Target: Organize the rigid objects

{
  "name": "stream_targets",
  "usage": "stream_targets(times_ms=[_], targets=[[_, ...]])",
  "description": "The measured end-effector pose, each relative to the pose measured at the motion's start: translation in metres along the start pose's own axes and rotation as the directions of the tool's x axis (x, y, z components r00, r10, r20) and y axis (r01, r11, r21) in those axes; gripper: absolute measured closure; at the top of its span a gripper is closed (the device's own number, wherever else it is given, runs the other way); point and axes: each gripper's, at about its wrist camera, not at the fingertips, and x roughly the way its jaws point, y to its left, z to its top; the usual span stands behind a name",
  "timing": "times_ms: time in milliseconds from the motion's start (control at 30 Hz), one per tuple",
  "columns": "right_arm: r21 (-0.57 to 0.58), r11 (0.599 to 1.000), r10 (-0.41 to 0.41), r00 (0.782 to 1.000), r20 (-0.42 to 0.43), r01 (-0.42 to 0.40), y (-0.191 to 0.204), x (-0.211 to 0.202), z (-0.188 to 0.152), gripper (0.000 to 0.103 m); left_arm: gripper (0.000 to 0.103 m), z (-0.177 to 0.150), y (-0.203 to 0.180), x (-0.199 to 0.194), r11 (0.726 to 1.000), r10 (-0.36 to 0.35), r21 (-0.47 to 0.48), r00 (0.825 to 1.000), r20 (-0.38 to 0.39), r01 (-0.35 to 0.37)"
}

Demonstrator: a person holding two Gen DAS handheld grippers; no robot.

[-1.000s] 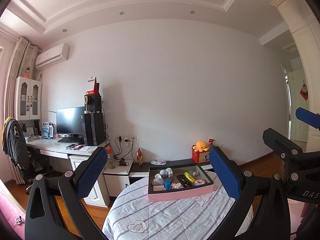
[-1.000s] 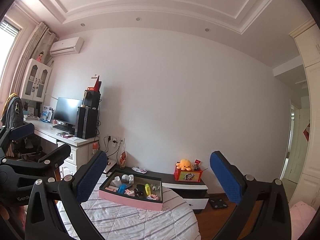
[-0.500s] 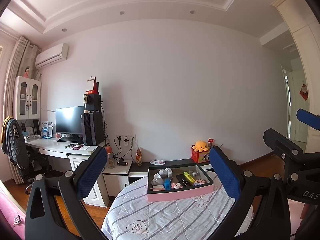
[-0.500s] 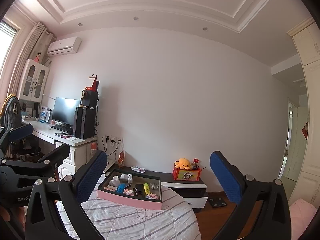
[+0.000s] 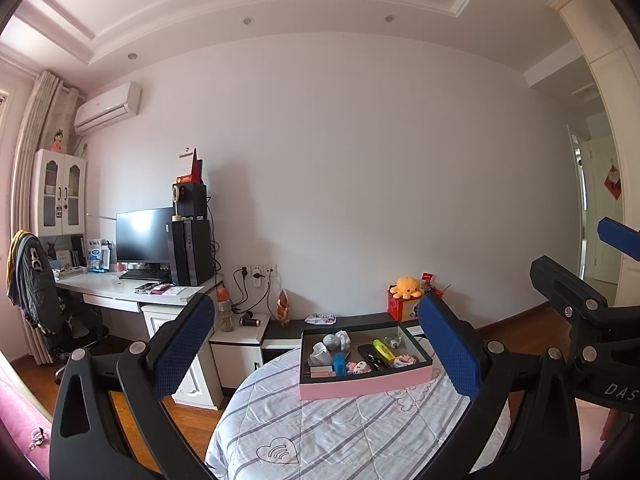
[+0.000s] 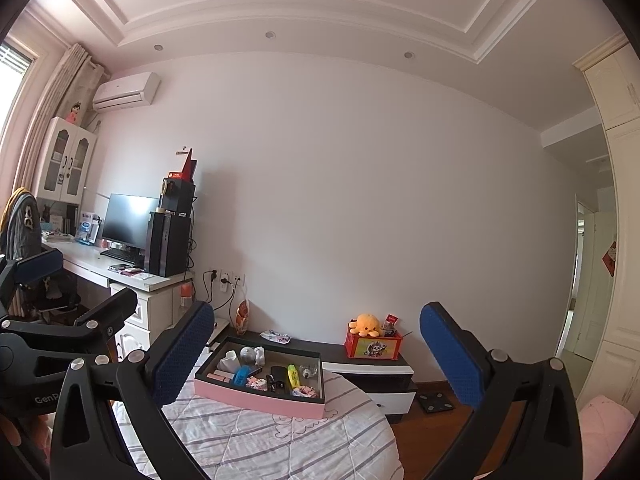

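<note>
Striped bed [image 5: 340,432] fills the foreground, desk [image 5: 120,288] with monitor [image 5: 144,236] far left; the pink tray [image 5: 360,384] of small items rests on the bed's far end. Left gripper [image 5: 316,354] and right gripper [image 6: 316,356] both spread wide, empty, well short of the tray, nothing between. Partial lettering "DAS" [image 5: 618,390] and "Gen" [image 6: 42,400] readable on gripper bodies.

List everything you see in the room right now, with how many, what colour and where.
tray: one, pink outside and dark inside, on the bed, holding small items
highlighter: one, yellow, in the tray
bed: one, striped white-grey cover, foreground
plush octopus: one, orange, on a red box by the wall
monitor: one, black, on the white desk
air conditioner: one, white, high on the wall, left
left gripper: blue pads, open, empty
right gripper: blue pads, open, empty
</note>
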Motion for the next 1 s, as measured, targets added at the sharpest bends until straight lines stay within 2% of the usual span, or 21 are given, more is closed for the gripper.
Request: stream_targets(times_ms=[333,733,1000], targets=[[0.000,1.000,0.007,1.000,-0.011,-0.007,0.002,0.007,-0.003,0.000,0.000,-0.001,-0.001,0.004,1.000,0.006,-0.004,1.000,-0.008,-0.006],[-0.001,1.000,0.013,1.000,-0.012,-0.013,0.003,0.011,-0.004,0.000,0.000,-0.005,-0.002,0.004,1.000,0.017,0.018,0.999,0.036,-0.017],[0.006,1.000,0.017,1.000,-0.013,-0.017,0.001,0.011,-0.004,0.000,0.000,-0.003,0.000,0.003,1.000,0.021,0.018,0.999,0.034,-0.022]])
